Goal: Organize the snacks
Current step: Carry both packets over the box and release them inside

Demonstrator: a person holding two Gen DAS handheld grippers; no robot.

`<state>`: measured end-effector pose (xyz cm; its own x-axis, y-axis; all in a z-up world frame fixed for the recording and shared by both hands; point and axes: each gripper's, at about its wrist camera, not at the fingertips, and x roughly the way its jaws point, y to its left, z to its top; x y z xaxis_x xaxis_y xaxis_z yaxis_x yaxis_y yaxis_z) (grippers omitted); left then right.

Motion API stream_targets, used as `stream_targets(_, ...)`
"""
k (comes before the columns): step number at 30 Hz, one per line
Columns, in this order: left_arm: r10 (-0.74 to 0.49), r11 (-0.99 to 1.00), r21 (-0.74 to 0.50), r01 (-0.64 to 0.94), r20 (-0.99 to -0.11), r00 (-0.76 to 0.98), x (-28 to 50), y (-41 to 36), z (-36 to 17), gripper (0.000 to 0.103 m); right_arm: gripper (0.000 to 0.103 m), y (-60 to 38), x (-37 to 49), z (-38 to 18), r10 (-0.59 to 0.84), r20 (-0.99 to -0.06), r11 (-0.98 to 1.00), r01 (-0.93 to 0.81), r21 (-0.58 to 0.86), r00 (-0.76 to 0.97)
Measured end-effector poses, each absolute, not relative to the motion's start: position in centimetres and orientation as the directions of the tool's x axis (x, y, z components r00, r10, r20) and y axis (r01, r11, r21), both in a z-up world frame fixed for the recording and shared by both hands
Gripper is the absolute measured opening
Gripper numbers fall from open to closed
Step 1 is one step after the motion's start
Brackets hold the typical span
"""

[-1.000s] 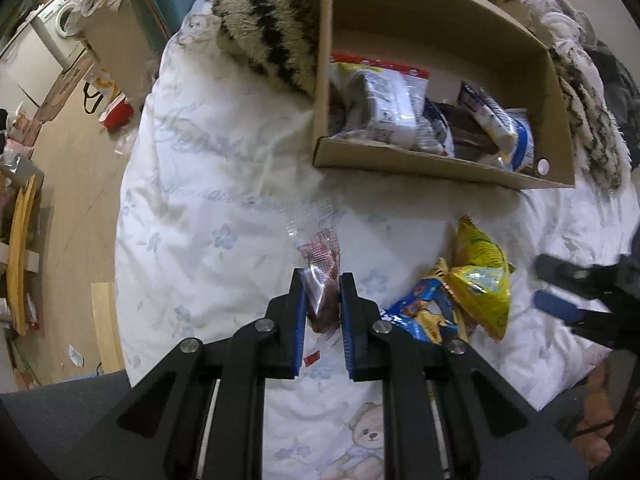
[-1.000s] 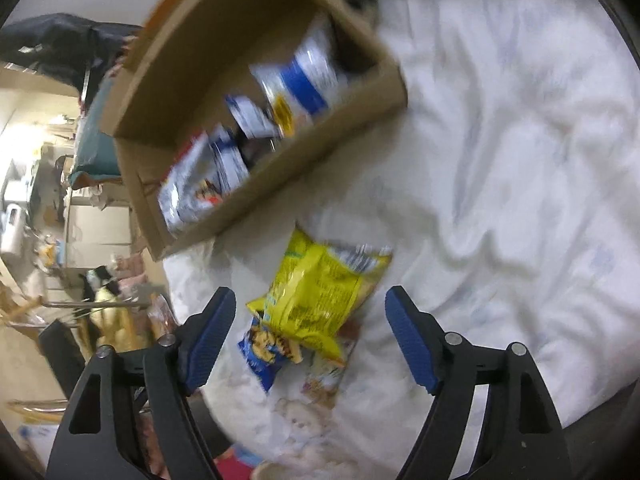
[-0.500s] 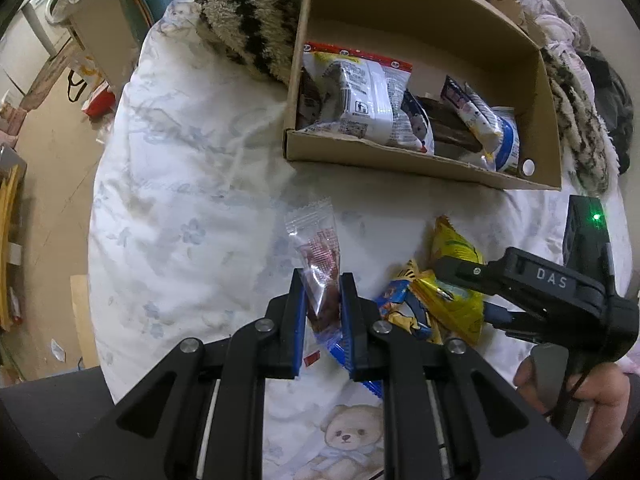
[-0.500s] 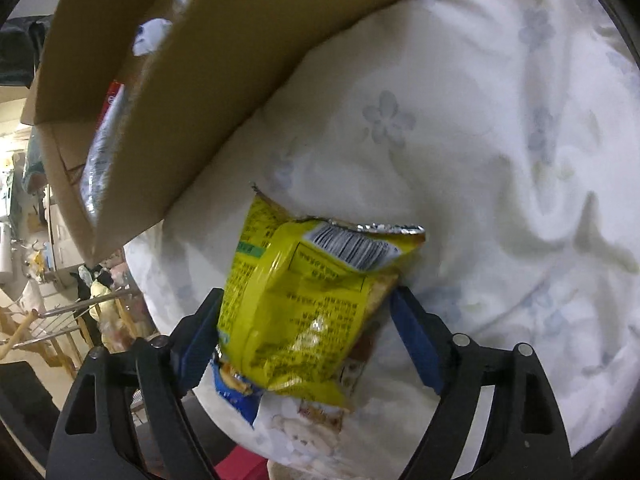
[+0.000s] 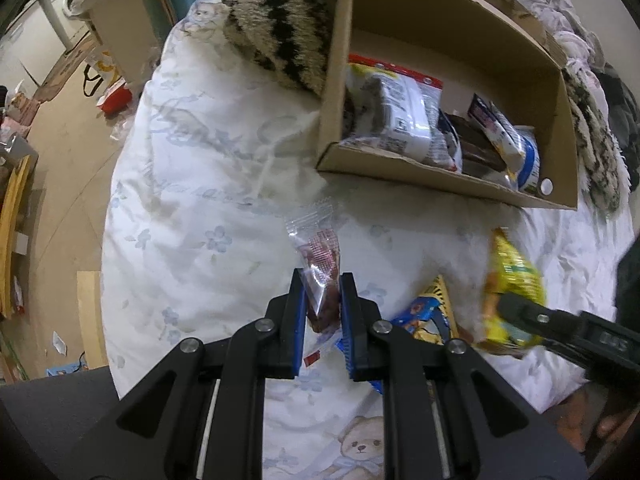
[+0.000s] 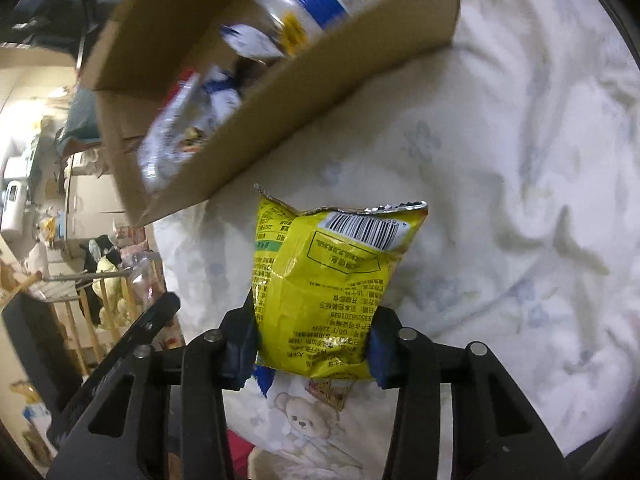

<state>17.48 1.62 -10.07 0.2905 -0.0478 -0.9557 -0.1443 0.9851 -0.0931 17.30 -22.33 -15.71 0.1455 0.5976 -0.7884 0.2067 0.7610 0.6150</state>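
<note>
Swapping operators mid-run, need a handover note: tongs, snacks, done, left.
Left tongs: shut on the clear red-candy packet, held above the bedding.
Right tongs: jaws closing on the yellow chip bag, pads already on both its sides.
Cardboard box: on the bed just ahead, several snack packs already inside.
Blue snack pack: loose on the white duvet between the two tongs.
Done: both pickups.
Left: drop both held snacks in the box, then likely fetch the blue pack.
</note>
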Motion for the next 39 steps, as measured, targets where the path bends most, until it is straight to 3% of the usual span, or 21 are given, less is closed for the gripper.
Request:
stream_targets(7,-0.003,0.991,-0.048,-0.124,-0.940,0.342,16.9,1.5,-9.4,0.013,0.045,-23.8,15.9,-12.1,0.550,-0.797,0.798,0.122,0.590,0.250)
stream_targets(16,0.013,0.996,-0.029,-0.087,-0.897,0.442,16.2,1.0,-6.6,0.013,0.045,-23.2,15.8,-7.7,0.610,-0.701,0.758,-0.014,0.652,0.370)
stream_targets(23,-0.020,0.996,-0.061,-0.066,-0.865,0.502,18.5,0.6,-1.9,0.013,0.045,-24.1,17.9,-3.7,0.566,-0.678,0.799,-0.109,0.591,0.469)
stream_targets(31,-0.022,1.000,-0.029,-0.004,-0.832,0.555,23.3,-1.6,1.0,0.013,0.045,-25.7,21.6,-3.4,0.500,-0.700,0.836,-0.074,0.543,0.509)
stream_targets(39,-0.030,0.999,-0.018,0.027,-0.850,0.527,28.1,-3.5,-0.7,0.013,0.045,-26.6,27.5,-5.0,0.475,-0.751,0.858,-0.053,0.511,0.459)
